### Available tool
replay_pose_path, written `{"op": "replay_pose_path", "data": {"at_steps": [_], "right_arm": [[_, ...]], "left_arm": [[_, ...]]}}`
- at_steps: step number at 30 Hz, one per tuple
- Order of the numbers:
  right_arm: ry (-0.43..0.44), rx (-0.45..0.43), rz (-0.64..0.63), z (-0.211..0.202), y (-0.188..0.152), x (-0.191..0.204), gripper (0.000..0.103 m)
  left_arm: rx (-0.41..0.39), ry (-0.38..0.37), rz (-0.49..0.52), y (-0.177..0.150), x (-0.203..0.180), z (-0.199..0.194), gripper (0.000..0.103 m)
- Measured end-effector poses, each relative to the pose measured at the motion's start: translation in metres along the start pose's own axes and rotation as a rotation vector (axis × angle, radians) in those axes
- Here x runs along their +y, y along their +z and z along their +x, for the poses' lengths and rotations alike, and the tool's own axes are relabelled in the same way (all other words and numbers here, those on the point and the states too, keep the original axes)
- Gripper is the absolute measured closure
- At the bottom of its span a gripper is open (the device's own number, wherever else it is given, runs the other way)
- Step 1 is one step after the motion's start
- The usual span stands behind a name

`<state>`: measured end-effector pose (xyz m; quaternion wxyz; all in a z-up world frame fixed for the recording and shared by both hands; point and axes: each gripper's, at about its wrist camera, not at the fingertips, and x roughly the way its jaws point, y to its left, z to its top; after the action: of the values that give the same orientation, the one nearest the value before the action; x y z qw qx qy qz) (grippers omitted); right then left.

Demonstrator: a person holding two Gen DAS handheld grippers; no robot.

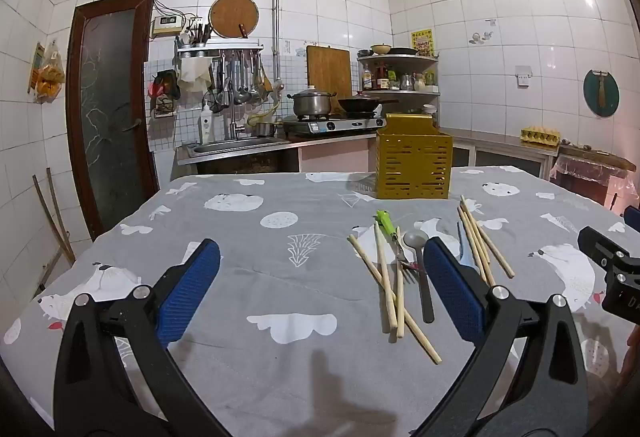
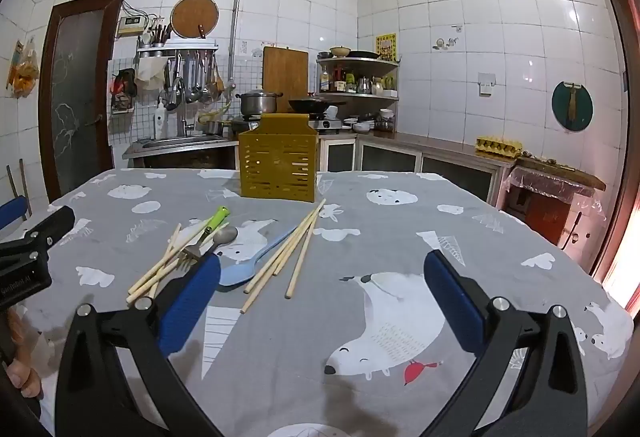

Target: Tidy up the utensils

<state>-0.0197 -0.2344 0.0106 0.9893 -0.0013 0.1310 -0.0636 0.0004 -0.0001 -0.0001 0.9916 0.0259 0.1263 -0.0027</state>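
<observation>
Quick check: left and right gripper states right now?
Left gripper: open, holding nothing.
Right gripper: open, holding nothing.

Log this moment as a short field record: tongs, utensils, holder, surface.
left tongs: open, empty, over the cloth left of the utensils
right tongs: open, empty
chopsticks: two loose piles, flat on the cloth
fork: green handle, lying among the left pile
grey spoon: beside the fork
blue spoon: between the piles
yellow holder: upright behind the utensils; contents cannot be told
table: grey bear-print cloth
</observation>
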Motion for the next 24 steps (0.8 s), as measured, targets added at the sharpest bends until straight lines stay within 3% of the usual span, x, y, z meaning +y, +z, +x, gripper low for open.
{"op": "replay_pose_path", "data": {"at_steps": [24], "right_arm": [[-0.018,0.013,0.024,0.0038,-0.0005,-0.0041,0.004]], "left_arm": [[-0.008,-0.002,-0.003,0.0032,-0.0012,-0.0027,0.005]]}}
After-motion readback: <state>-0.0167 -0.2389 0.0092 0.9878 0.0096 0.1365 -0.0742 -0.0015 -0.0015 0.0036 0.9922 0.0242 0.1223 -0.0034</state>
